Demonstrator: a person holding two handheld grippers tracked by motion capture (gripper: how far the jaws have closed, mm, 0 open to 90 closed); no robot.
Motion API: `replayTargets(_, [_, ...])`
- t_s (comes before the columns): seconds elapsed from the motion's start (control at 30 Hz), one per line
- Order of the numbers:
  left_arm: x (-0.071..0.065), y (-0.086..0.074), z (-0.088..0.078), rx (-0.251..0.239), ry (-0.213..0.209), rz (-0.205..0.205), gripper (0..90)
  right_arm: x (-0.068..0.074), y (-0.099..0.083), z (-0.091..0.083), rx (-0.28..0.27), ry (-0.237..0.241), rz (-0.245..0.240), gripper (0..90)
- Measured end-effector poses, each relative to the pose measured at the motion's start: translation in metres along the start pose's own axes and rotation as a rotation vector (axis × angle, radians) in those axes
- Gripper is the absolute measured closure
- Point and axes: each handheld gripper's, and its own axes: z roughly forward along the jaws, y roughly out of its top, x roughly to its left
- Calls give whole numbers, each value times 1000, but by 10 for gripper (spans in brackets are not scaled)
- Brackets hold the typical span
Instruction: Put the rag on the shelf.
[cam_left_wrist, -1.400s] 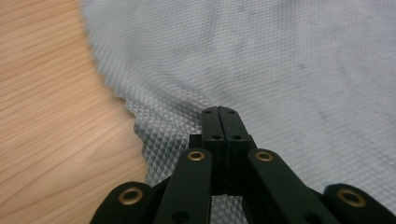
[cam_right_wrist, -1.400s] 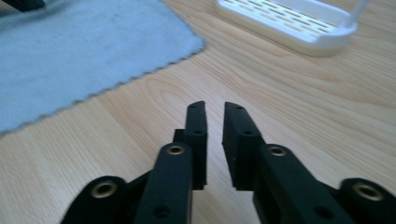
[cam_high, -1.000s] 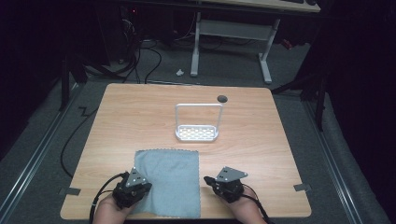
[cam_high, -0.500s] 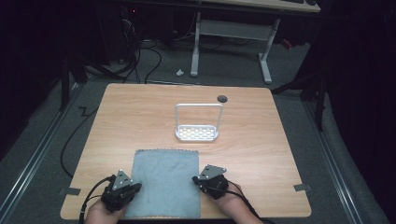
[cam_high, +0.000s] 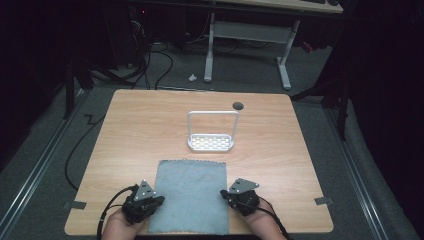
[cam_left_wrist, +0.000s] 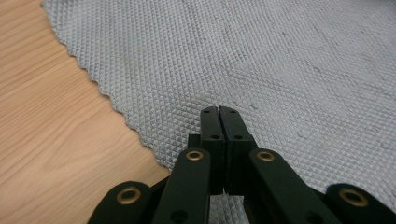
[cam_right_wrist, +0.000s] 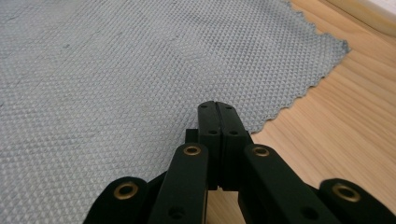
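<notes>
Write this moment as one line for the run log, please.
grey waffle-textured cloth flat on wooden table | left gripper jaws shut, on cloth edge | right gripper same | white wire rack untouched

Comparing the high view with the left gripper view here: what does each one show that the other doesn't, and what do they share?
High view alone: the whole table, the white wire rack beyond the cloth, the right tongs at the cloth's right edge, both hands, and the floor cables.

Left gripper view alone: the cloth's diamond weave and zigzag-cut edge up close, and the left tongs' jaws pressed together.

Both: the grey cloth lying flat on the wooden tabletop, with the left tongs at its left edge.
</notes>
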Motion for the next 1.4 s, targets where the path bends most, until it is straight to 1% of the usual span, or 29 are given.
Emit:
replayTargets(0.07, [-5, 6, 6, 2, -23, 21, 889, -4, -7, -7, 1, -25, 22, 900])
replayTargets(0.1, [-5, 6, 6, 2, -23, 21, 889, -4, -7, -7, 1, -25, 22, 900])
replayTargets(0.13, [-9, 11, 11, 5, -43, 41, 889, -8, -14, -13, 4, -47, 34, 900])
replayTargets(0.17, [-9, 11, 11, 5, -43, 41, 889, -8, -14, -13, 4, -47, 34, 900])
replayTargets(0.2, [-13, 15, 15, 6, -61, 55, 889, -12, -20, -19, 3, -64, 54, 900])
replayTargets(0.33, [-19, 21, 23, 4, -105, 72, 889, -18, -30, -28, 5, -97, 85, 900])
replayTargets(0.4, [-21, 22, 24, 5, -112, 76, 889, -19, -32, -30, 3, -103, 91, 900])
replayTargets(0.43, [-24, 24, 26, 8, -121, 93, 889, -21, -35, -33, 3, -114, 98, 900])
replayTargets(0.47, [-25, 25, 27, 10, -124, 100, 889, -22, -36, -34, 4, -118, 106, 900])
replayTargets(0.57, [-27, 25, 27, 11, -132, 106, 889, -24, -38, -35, 3, -124, 111, 900])
replayTargets(0.73, [-27, 23, 26, 6, -140, 88, 876, -25, -37, -35, 7, -124, 108, 900])
replayTargets(0.77, [-27, 23, 25, 5, -144, 81, 862, -25, -37, -35, 6, -123, 111, 900])
replayTargets(0.83, [-24, 21, 22, -14, -124, 64, 818, -26, -38, -36, 1, -122, 118, 900])
replayTargets(0.87, [-21, 20, 20, -35, -117, 45, 802, -27, -38, -37, -14, -117, 122, 897])
replayTargets(0.93, [-10, 19, 15, -79, -94, -15, 748, -30, -39, -43, -52, -117, 147, 882])
replayTargets(0.97, [-10, 19, 15, -79, -94, -15, 705, -30, -39, -43, -52, -117, 147, 882])
replayTargets(1.0, [-4, 20, 13, -95, -89, -55, 674, -31, -39, -46, -66, -120, 158, 880])
replayTargets(1.03, [9, 24, 13, -125, -61, -110, 647, -34, -40, -50, -87, -129, 160, 878])
replayTargets(1.07, [15, 28, 14, -124, -24, -112, 620, -35, -40, -51, -91, -127, 165, 874])
replayTargets(1.1, [15, 28, 14, -124, -24, -112, 596, -35, -40, -51, -91, -127, 165, 874])
replayTargets(1.13, [21, 32, 16, -131, 2, -126, 596, -36, -41, -51, -93, -121, 167, 871])
replayTargets(1.17, [34, 41, 23, -160, 18, -181, 575, -37, -41, -50, -93, -110, 166, 865])
replayTargets(1.2, [34, 41, 23, -160, 18, -181, 566, -37, -41, -50, -94, -107, 166, 861])
replayTargets(1.23, [43, 50, 34, -156, 34, -209, 566, -38, -41, -50, -99, -103, 166, 859])
replayTargets(1.27, [43, 50, 34, -156, 34, -209, 570, -37, -40, -50, -103, -100, 166, 857])
replayTargets(1.3, [49, 57, 46, -139, 60, -204, 576, -37, -40, -50, -106, -96, 161, 854])
replayTargets(1.33, [49, 57, 46, -139, 60, -204, 585, -36, -40, -51, -107, -94, 159, 851])
replayTargets(1.37, [52, 60, 51, -128, 67, -210, 585, -36, -40, -51, -107, -94, 159, 851])
replayTargets(1.4, [55, 63, 58, -125, 63, -220, 604, -35, -40, -51, -107, -87, 149, 848])
